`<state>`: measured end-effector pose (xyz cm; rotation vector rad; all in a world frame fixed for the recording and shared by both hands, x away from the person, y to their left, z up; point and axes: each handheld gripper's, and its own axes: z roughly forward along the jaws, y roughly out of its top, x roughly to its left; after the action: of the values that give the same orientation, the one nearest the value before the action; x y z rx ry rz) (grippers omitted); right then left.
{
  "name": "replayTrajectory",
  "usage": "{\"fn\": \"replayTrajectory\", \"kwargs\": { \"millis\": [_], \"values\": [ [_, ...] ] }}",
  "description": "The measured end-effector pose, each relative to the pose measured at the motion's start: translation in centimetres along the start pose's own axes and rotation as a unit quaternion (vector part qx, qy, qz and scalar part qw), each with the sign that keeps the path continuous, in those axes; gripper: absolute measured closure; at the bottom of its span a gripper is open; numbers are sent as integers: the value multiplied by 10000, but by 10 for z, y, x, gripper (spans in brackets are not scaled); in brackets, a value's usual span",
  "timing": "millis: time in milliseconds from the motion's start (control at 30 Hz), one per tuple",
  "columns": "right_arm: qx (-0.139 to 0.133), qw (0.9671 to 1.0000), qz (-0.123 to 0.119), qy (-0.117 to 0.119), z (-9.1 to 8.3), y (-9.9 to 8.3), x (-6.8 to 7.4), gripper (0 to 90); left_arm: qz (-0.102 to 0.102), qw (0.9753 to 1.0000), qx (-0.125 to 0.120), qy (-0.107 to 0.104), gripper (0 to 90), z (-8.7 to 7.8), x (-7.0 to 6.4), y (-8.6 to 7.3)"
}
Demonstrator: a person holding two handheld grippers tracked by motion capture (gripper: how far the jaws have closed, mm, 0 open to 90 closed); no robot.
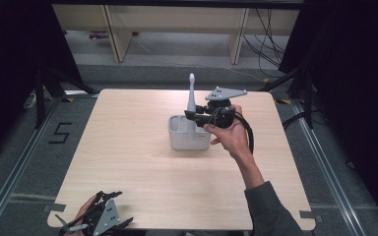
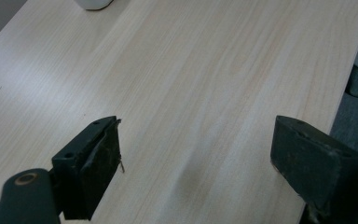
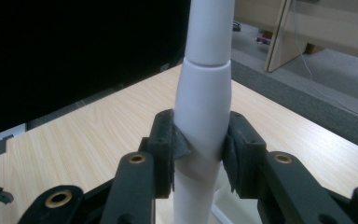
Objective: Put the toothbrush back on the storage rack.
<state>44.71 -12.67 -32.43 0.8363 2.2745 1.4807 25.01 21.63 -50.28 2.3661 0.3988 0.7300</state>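
A white electric toothbrush (image 1: 191, 98) stands upright, its lower end inside a white rectangular holder (image 1: 189, 133) near the middle of the table (image 1: 128, 157). My right gripper (image 1: 193, 116) is shut on the toothbrush's body (image 3: 201, 107), its pads (image 3: 177, 144) pressing both sides. My left gripper (image 1: 109, 195) rests at the table's near left corner, open, with bare wood between its wide-apart fingers (image 2: 98, 163). The holder's bottom edge (image 2: 93, 3) peeks in at the top of the left gripper view.
Black curtains flank the table. Wooden furniture legs (image 1: 118, 34) and loose cables (image 1: 270, 34) lie on the grey floor beyond the far edge. The right gripper's cable (image 1: 249, 132) loops beside the hand. A tape number mark (image 1: 61, 132) is on the floor at left.
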Motion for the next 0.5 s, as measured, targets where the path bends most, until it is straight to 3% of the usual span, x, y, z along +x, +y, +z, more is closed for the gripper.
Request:
{"fn": "replayTrajectory", "kwargs": {
  "millis": [500],
  "values": [
    [129,9994,154,-283,19,9,-19,670,14,10000,9,11,154,0,0,0]
  ]
}}
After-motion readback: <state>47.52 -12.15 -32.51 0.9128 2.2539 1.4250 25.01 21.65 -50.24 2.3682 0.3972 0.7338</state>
